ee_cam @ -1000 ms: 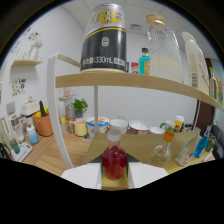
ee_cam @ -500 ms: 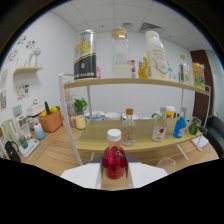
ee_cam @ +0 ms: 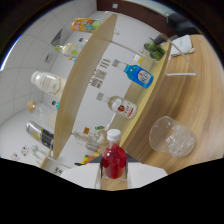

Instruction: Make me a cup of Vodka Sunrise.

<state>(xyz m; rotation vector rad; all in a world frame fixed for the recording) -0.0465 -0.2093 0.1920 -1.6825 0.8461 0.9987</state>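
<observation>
Your gripper pinches a small red-filled bottle with a white cap, low centre of the frame. Just right, a clear rounded glass holds ice on bare wooden counter. Beyond, a tilted wooden shelf carries a blue bottle.

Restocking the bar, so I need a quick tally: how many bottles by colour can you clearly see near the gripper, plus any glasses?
Red bottles: 1, red bottle with a white cap, held in the gripper
Blue bottles: 1, blue bottle
Clear bottles: 1, clear bottle
Glasses: 1, clear glass on the wooden counter
Total: 4
</observation>
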